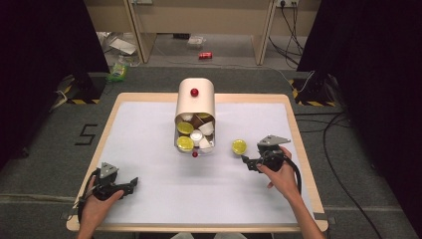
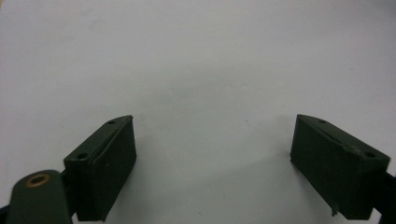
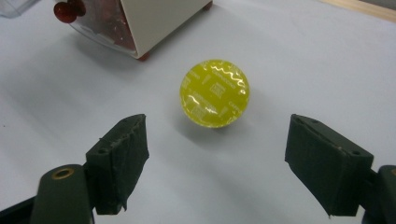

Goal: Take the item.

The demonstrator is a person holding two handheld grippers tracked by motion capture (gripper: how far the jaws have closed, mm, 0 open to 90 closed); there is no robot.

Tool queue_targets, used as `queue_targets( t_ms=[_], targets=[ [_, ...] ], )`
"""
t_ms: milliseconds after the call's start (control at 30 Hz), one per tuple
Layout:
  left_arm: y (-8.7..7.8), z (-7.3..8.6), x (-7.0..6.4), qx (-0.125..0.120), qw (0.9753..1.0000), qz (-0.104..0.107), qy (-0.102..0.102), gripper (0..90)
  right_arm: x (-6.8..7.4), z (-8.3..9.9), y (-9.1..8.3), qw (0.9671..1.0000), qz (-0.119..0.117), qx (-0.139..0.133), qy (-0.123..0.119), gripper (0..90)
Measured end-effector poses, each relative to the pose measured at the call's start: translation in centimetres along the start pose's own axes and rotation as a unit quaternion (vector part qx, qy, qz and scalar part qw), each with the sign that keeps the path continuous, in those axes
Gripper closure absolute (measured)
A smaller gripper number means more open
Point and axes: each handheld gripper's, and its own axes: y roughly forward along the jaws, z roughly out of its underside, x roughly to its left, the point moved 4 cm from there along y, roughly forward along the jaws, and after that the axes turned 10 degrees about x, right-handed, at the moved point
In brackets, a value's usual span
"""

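A yellow foil-topped capsule lies on the white mat, just right of the cream dispenser box. The box's clear drawer is pulled open and holds several yellow, white and brown capsules. My right gripper is open, a short way behind the lone capsule, jaws spread wider than it and not touching it. My left gripper rests open near the mat's front left, with only bare mat between its jaws.
A red knob tops the box and a smaller red knob fronts the drawer. The wooden table rim frames the mat. Cables and a red can lie on the floor beyond.
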Motion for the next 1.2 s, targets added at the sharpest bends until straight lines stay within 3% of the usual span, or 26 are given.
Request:
queue_targets(
  t_ms=[1200],
  targets=[
    [0.0, 0.0, 0.0, 0.0, 1.0, 0.0, 0.0, 13.6, 1.2, 5.6, 0.2, 0.9992, -0.001, 0.039, -0.006, 21.6]
  ],
)
